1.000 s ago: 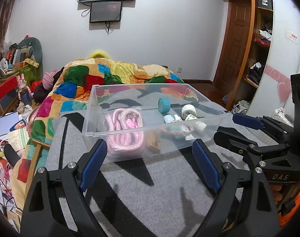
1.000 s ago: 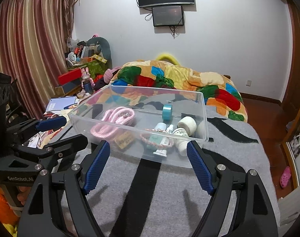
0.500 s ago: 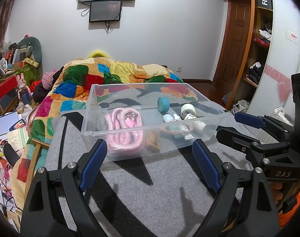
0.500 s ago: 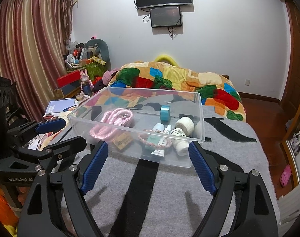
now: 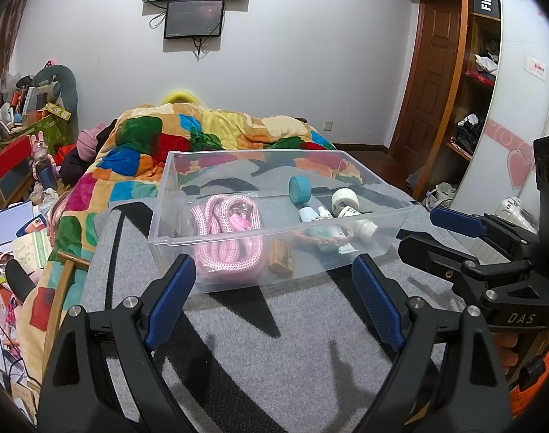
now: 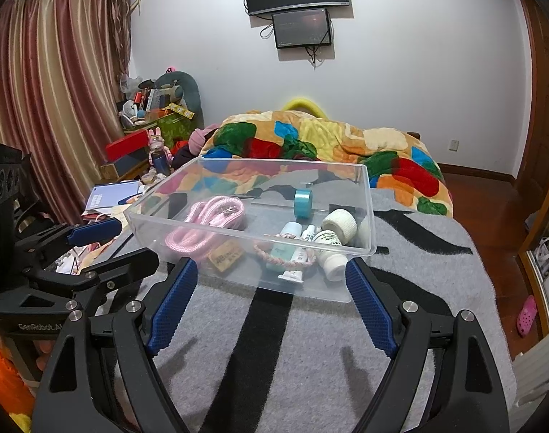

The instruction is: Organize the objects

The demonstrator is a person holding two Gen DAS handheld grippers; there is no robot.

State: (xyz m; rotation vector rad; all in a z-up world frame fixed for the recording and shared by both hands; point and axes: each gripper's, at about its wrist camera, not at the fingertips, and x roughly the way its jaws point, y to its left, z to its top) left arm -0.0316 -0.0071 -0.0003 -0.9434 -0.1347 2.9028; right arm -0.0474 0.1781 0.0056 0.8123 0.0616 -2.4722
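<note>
A clear plastic bin (image 5: 158, 227) (image 6: 368, 209) sits on a grey and black blanket on the bed. Inside lie a pink rope (image 5: 223, 231) (image 6: 202, 223), a teal tape roll (image 5: 299, 189) (image 6: 303, 202), a white gauze roll (image 5: 343, 196) (image 6: 339, 222), a white bottle (image 6: 330, 252), small tubes (image 5: 325, 232), a braided bracelet (image 6: 270, 256) and a brown tag (image 5: 281, 259) (image 6: 225, 254). My left gripper (image 5: 272, 288) (image 6: 108, 245) is open and empty just short of the bin. My right gripper (image 6: 270, 296) (image 5: 440, 231) is open and empty, also just short of it.
A colourful quilt (image 5: 202, 137) is heaped behind the bin. Clutter of books and boxes (image 5: 14, 223) lies off the bed's left side. A wardrobe and wooden door (image 5: 440, 83) stand at the right. The blanket (image 5: 274, 346) spreads between the grippers and the bin.
Both grippers have drawn back slightly from the bin and stay open. The bin and its contents have not moved.
</note>
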